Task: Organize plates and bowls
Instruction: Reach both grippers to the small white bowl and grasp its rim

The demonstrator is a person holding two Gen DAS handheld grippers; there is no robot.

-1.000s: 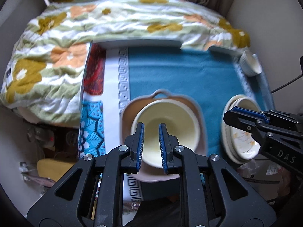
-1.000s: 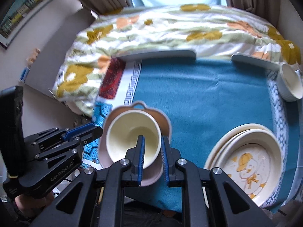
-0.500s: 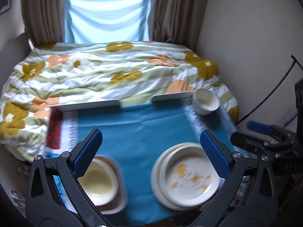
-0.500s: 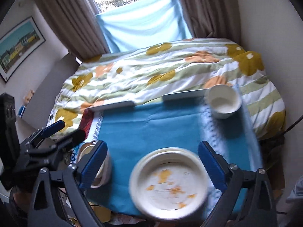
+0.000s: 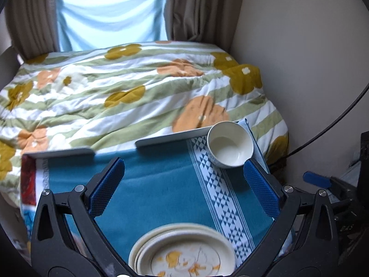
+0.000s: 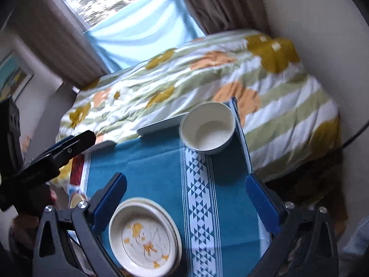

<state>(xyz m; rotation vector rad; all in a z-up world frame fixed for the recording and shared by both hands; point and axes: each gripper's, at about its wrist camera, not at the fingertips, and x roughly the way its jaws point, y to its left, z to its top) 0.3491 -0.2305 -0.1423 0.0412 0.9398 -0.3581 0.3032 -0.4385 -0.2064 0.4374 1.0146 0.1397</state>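
A small white bowl [image 5: 230,145] [image 6: 207,129] stands at the far right corner of the blue tablecloth [image 5: 156,184] [image 6: 150,168]. A stack of cream plates [image 5: 182,251] [image 6: 144,234] with an orange duck drawing lies at the near edge. My left gripper [image 5: 184,162] is open and empty above the cloth, the plates below it. My right gripper [image 6: 185,178] has its jaws opening with nothing between them, and the plates lie by its left finger. At the far left a sliver of the cream bowl in the brown dish [image 6: 76,199] shows.
A flowered quilt [image 5: 129,92] covers the bed behind the table, and curtains hang at the window. A wall and a black cable [image 5: 334,120] are to the right. The other gripper shows at each view's edge [image 5: 318,180] [image 6: 57,154].
Both grippers went from shut to wide open. Both swung right, away from the cream bowl in the brown dish, towards the plate stack and the small white bowl.
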